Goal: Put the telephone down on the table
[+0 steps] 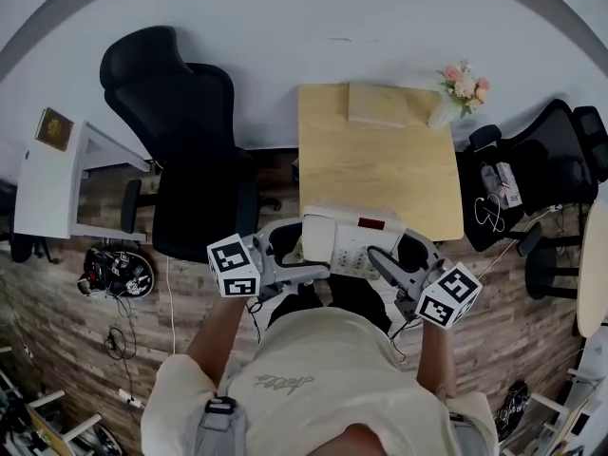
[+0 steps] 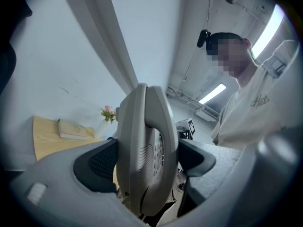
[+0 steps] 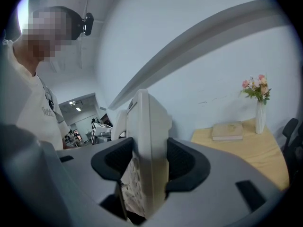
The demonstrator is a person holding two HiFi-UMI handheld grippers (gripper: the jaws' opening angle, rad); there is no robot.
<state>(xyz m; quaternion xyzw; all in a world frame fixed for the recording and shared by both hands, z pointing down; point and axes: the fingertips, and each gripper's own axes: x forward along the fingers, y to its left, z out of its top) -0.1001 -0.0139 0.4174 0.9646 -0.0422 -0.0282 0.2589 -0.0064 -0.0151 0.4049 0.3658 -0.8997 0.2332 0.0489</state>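
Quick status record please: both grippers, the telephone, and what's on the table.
left gripper: shut on the telephone's left side
right gripper: shut on the telephone's right side
telephone: held between both grippers at the table's near edge; contact with the table unclear
table: wooden top, near part bare
book: at the far edge of the table
vase of flowers: far right corner, beside the book

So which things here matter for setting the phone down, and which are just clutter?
Job: telephone, left claw and right claw both shut on it, table.
Lying about: book, vase of flowers, black chairs.
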